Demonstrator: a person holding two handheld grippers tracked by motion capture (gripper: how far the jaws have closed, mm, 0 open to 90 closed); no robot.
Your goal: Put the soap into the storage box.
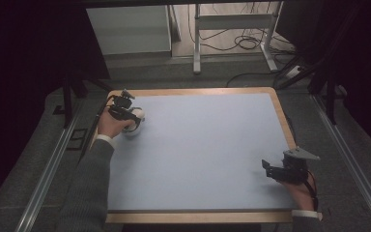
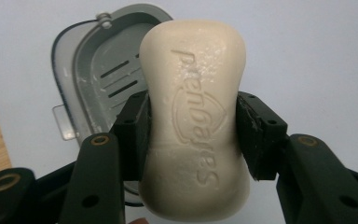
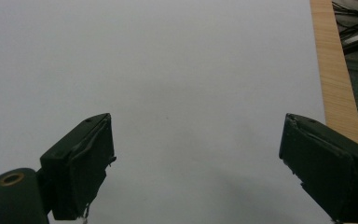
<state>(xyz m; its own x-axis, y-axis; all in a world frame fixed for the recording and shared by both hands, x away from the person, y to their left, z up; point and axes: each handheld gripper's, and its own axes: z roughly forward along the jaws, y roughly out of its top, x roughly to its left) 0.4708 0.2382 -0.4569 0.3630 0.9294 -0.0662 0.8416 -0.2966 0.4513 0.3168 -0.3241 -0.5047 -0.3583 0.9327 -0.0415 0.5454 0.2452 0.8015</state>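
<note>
A cream bar of soap [image 2: 196,116] with embossed lettering is clamped between the black pads of my left gripper [image 2: 193,135], which is shut on it. Just behind and below the soap lies an open grey soap dish [image 2: 98,79] with drain slots and a hinged rim. In the high view the left gripper [image 1: 125,113] is at the table's far left corner, over a pale object [image 1: 134,126]. My right gripper [image 1: 270,170] rests near the front right edge. Its jaws [image 3: 196,163] stand wide apart over bare mat with nothing between them.
A light blue mat [image 1: 198,150] covers the table, framed by a wooden border [image 1: 280,111]. Beyond the far edge stand metal table legs [image 1: 196,43] and loose cables [image 1: 246,43] on the floor. Dark curtains flank both sides.
</note>
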